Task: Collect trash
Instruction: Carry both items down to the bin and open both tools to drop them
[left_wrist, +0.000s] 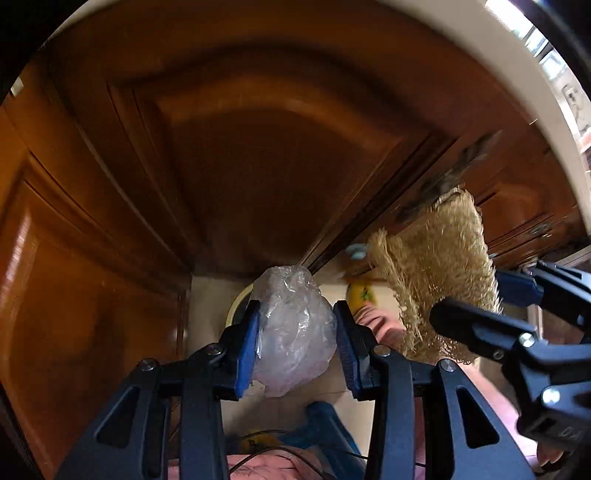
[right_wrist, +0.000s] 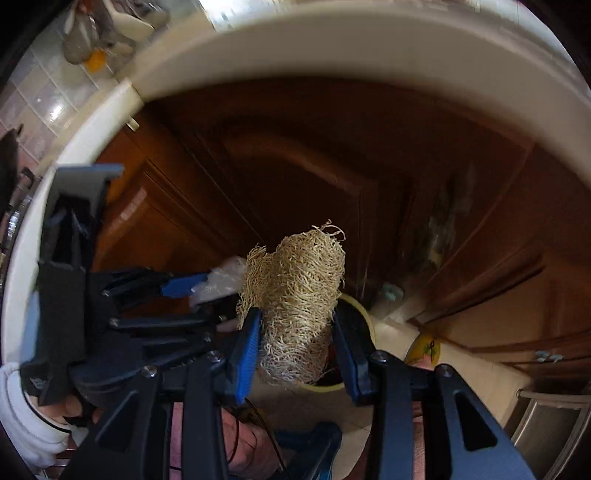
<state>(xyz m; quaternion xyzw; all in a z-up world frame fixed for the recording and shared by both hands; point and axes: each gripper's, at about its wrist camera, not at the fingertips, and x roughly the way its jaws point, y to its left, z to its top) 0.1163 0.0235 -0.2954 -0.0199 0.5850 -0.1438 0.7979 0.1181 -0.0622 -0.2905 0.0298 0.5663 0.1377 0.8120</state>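
My left gripper (left_wrist: 297, 345) is shut on a crumpled clear plastic bag (left_wrist: 291, 332), which bulges out between its blue pads. My right gripper (right_wrist: 295, 343) is shut on a tan fibrous loofah scrubber (right_wrist: 299, 295) that sticks up past its fingertips. In the left wrist view the loofah (left_wrist: 439, 280) hangs to the right with the right gripper (left_wrist: 491, 306) beside it. In the right wrist view the left gripper (right_wrist: 199, 291) sits to the left with the plastic bag (right_wrist: 225, 277). A pale yellow bin rim (right_wrist: 364, 317) shows directly below the loofah; another view of the bin rim (left_wrist: 238, 301) shows just behind the bag.
Brown wooden cabinet doors (left_wrist: 258, 177) fill the background, under a white countertop edge (right_wrist: 332, 48). Cream floor tiles (right_wrist: 461, 365) lie below. A yellow object (right_wrist: 424, 349) sits on the floor right of the bin. A white-sleeved hand (right_wrist: 44, 413) holds the left gripper. Pink-clad legs (left_wrist: 380, 325) are below.
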